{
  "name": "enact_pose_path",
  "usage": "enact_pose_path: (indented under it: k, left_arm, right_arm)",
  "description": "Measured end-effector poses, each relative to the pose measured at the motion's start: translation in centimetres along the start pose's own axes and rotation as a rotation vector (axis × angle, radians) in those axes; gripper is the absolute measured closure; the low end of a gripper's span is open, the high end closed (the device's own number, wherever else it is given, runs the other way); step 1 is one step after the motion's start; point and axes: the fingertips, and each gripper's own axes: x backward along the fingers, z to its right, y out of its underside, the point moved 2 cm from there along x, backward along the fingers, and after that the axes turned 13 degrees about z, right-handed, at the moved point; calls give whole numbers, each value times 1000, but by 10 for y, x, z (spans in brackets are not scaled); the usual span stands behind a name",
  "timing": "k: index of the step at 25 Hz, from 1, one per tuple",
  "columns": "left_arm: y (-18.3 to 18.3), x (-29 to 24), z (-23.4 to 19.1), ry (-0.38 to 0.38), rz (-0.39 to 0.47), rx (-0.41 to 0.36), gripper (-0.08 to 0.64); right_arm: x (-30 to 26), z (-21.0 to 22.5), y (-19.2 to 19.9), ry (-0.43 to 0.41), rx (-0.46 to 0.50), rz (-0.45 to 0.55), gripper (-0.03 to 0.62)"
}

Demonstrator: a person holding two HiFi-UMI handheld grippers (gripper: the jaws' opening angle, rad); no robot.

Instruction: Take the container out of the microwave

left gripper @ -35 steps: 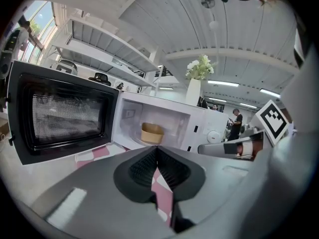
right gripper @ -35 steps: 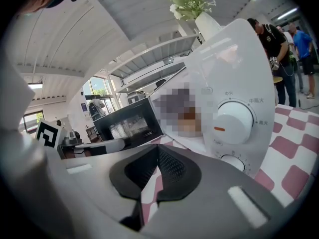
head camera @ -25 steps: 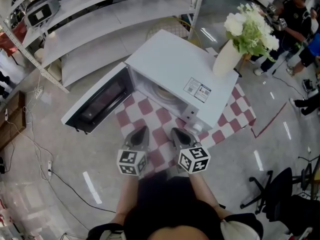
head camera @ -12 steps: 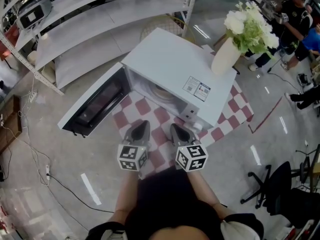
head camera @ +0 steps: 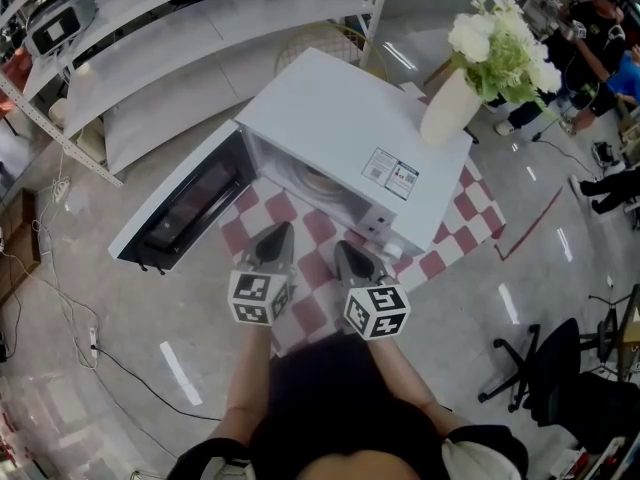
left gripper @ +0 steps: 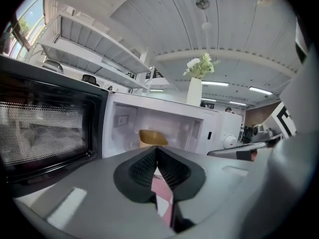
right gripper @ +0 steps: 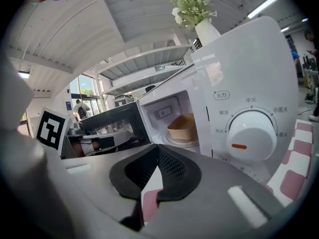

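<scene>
Tan container (right gripper: 182,127) sits inside the microwave (head camera: 350,128), whose door (head camera: 185,203) already stands open. Left claw (left gripper: 156,151) and right claw (right gripper: 158,151) hover in front, both clenched and empty. Reaching in, grasping and lifting out remain.

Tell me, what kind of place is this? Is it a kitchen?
Probably not a home kitchen; it looks more like a big workroom or lab. The microwave stands open on a checkered cloth in the middle of a wide shiny floor, with long metal shelves behind it and an office chair nearby.
</scene>
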Motion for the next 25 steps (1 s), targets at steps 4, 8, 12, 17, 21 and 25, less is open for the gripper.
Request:
enact_pose_path:
  k: [4,8,12,17,21,25]
  left_arm:
    - [-3,-18,-2,13,1,-14,550]
    - [-4,-35,-7,25,1,-27,550]
    - [-5,-48,-14,20,1,-30,551]
    - [-6,-65,-27,15,5,-42,551]
    - [-8,-80,-35,19,1,-40,549]
    - [-8,-93,-39,22,6,-29,549]
  right_arm:
    - [-6,-1,0,5,18,8,592]
    - [-15,-4,0,12,46,22,592]
    - [-23,-5,1,15,50,18,592]
    - [-30,-4,1,17,48,9,592]
    - [-35,1,2,30,47,5,592]
    - [-40,0,0,35,63,12,592]
